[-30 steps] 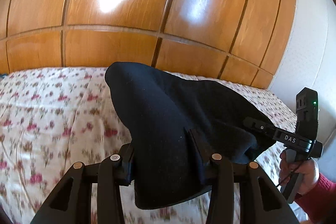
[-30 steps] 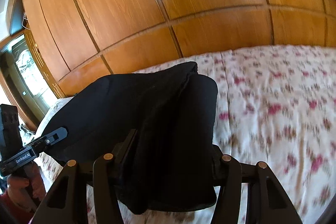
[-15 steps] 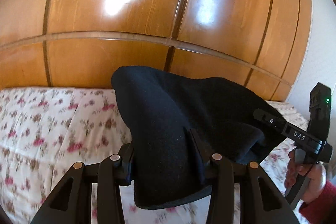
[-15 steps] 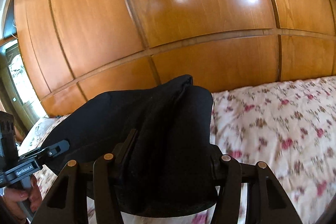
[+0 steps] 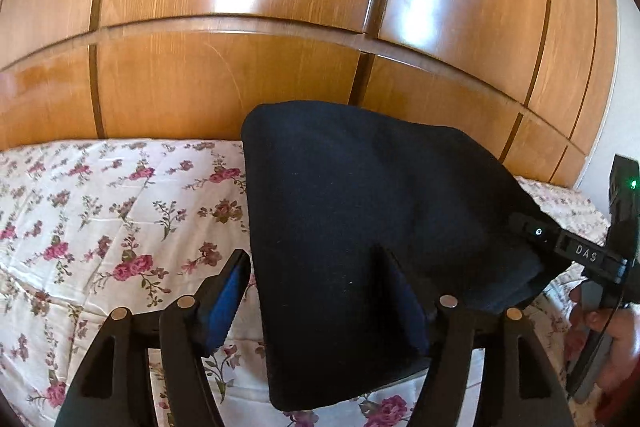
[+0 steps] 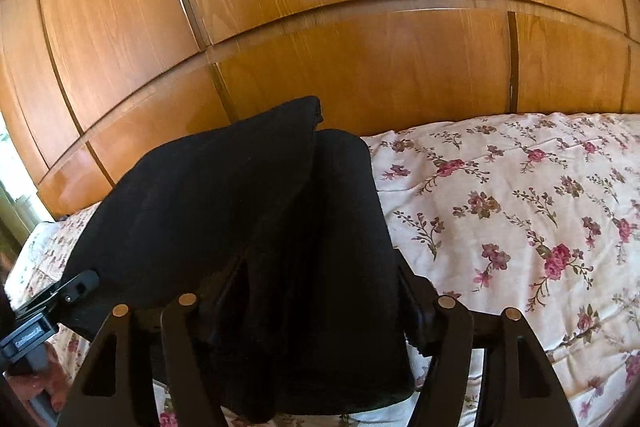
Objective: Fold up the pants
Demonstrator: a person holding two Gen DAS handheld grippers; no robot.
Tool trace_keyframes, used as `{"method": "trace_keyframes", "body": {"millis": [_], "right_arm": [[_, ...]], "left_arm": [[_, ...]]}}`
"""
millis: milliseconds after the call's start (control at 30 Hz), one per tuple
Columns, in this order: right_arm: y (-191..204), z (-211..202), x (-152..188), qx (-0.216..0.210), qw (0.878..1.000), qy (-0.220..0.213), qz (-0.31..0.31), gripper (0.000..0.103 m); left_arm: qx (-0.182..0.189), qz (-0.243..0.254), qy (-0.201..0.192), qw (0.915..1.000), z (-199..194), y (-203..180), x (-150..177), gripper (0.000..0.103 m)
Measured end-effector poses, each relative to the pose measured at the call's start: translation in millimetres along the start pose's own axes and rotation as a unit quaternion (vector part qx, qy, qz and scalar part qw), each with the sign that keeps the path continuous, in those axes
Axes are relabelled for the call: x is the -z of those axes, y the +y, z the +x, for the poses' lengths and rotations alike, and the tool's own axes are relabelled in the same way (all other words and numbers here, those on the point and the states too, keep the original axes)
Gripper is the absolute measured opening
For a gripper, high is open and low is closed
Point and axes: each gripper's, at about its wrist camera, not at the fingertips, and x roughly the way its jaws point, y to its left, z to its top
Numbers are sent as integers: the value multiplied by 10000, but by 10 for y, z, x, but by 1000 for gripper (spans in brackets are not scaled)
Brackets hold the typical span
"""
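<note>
The black pants (image 5: 360,211) lie as a thick folded bundle on the floral bedspread (image 5: 100,211). My left gripper (image 5: 320,287) is open: its left finger with the blue pad (image 5: 224,297) stands clear of the cloth, and the bundle rests against the right finger. In the right wrist view the pants (image 6: 248,211) fill the space between the fingers of my right gripper (image 6: 312,291), which is shut on them. The right gripper also shows at the right edge of the left wrist view (image 5: 580,251), at the bundle's far end.
A glossy wooden wardrobe (image 5: 280,27) stands behind the bed. The bedspread (image 6: 520,211) stretches out on both sides of the bundle. The other hand and its gripper handle (image 6: 32,339) show at the lower left of the right wrist view.
My left gripper has opened and let go of the pants. Both grippers have lowered the bundle toward the bedspread; the right stays shut on it.
</note>
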Motion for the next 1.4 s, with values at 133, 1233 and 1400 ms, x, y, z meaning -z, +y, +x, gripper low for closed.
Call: {"method": "trace_keyframes", "body": {"millis": [133,1233,1400], "right_arm": [[-31,38,-1,54,9999,48,93,80],[625,-1262,840,858,9955,-319,-227,99],[774,-1552,974,779,9960,-227,-379,99]], "left_arm": [[-174,56,-30,9998,-20,-3,13,77],[-980,-453,83,9941,-1254,-277,726,78],[-1223,-52,155,9924,-1541,-441,792,78]]}}
